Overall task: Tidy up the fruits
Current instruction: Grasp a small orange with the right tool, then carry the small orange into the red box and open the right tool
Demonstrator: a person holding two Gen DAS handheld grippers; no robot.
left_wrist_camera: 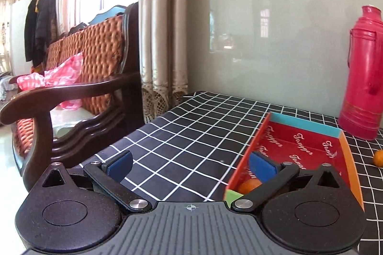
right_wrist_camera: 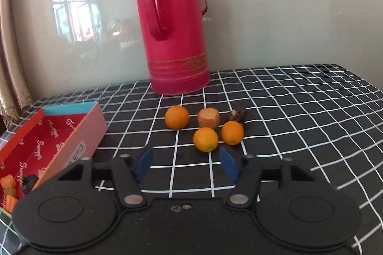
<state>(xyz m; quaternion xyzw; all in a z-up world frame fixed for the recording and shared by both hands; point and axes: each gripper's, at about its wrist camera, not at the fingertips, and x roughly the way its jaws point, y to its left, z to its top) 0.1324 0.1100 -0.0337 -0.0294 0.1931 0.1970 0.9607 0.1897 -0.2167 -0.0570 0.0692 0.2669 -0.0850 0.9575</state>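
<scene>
Lying on the checked tablecloth before the red thermos: three oranges, a cut carrot piece, a dark fruit scrap. Red box at left holds fruit pieces. Right gripper spread, empty, just short of the nearest orange. Left gripper spread, empty, beside the box.

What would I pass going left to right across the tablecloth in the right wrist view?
Red box → leftmost orange → nearest orange → right orange. The cut carrot piece overlaps the nearest orange's span, so I leave it out.
</scene>
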